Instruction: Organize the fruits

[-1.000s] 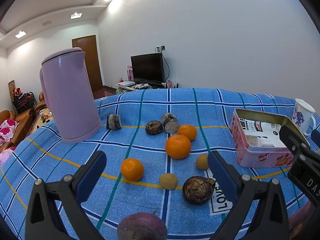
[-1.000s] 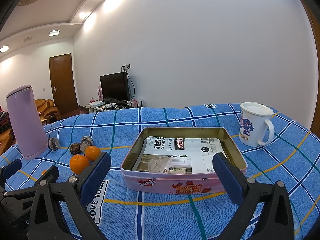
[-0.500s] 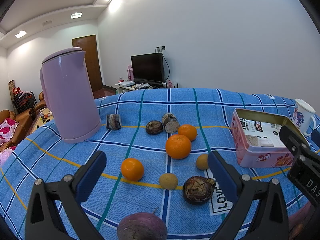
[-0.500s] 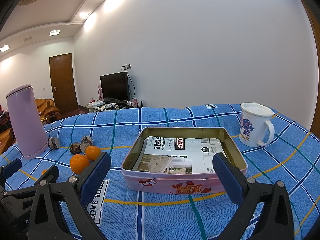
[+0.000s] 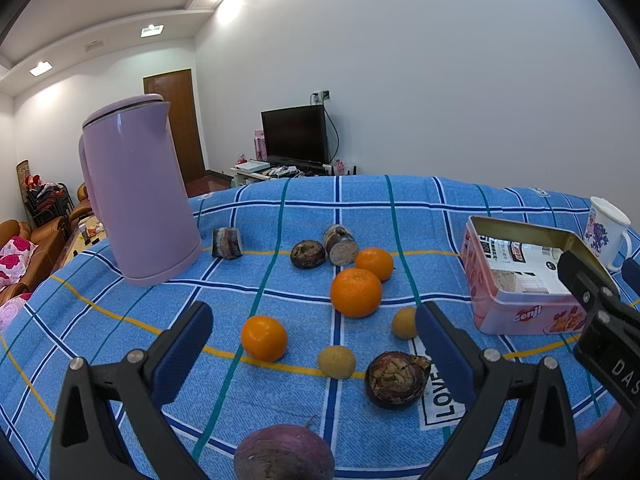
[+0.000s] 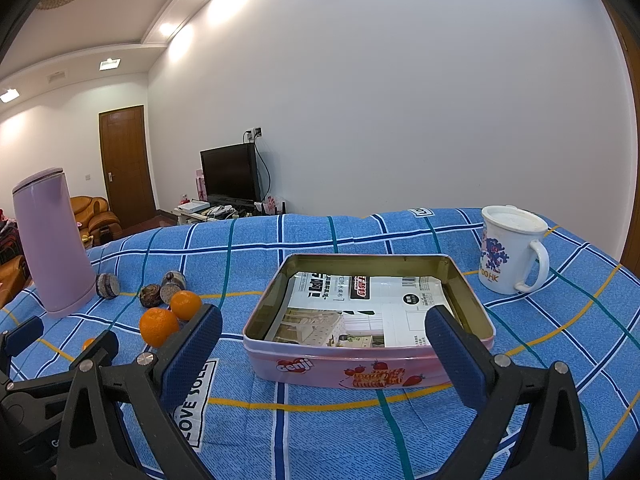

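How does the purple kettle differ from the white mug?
The purple kettle is tall, plain and lidded; the white mug is short, with a blue print and lettering. In the right wrist view the kettle stands at the far left beside the fruit, the mug at the far right past the pink tin. Both stand upright on the blue checked cloth, each with a side handle.

In the left wrist view the purple fruit at the bottom is cut off by the picture's lower edge, and the right tongs cover the near corner of the pink tin and part of the mug. In the right wrist view a small orange peeks out behind the left tongs, mostly hidden. The print on the paper in the tin is too small to read.
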Tool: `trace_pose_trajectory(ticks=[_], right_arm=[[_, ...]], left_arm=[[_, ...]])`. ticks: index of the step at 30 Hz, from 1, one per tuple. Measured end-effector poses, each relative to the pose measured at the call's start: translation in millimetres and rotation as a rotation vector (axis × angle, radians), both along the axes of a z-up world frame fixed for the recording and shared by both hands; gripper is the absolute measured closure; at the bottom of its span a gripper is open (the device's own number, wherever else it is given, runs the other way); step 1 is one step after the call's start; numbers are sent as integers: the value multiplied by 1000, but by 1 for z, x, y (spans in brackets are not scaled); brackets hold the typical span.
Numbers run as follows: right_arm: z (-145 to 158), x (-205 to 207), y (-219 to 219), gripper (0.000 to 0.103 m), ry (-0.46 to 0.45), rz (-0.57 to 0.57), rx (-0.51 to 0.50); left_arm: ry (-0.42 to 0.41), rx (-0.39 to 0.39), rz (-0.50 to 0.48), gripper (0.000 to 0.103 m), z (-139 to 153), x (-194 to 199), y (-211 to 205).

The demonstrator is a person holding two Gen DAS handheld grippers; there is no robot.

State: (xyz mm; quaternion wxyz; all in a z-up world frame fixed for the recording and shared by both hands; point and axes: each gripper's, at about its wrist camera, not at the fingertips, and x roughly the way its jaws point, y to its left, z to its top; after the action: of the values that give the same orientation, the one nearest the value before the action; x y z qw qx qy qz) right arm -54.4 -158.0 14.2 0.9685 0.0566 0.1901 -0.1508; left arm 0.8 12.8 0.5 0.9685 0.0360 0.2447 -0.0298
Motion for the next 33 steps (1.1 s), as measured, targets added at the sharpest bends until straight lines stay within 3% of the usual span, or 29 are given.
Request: trace_pose_trajectory(ticks=[22,33], right_arm=[[1,-1,10,1,-11,35,-50],[1,-1,13,1,-6,83,-33]], left_arm=[[-16,18,-4,0,1,-14,1],[25,4,-2,0,9,-27,20]])
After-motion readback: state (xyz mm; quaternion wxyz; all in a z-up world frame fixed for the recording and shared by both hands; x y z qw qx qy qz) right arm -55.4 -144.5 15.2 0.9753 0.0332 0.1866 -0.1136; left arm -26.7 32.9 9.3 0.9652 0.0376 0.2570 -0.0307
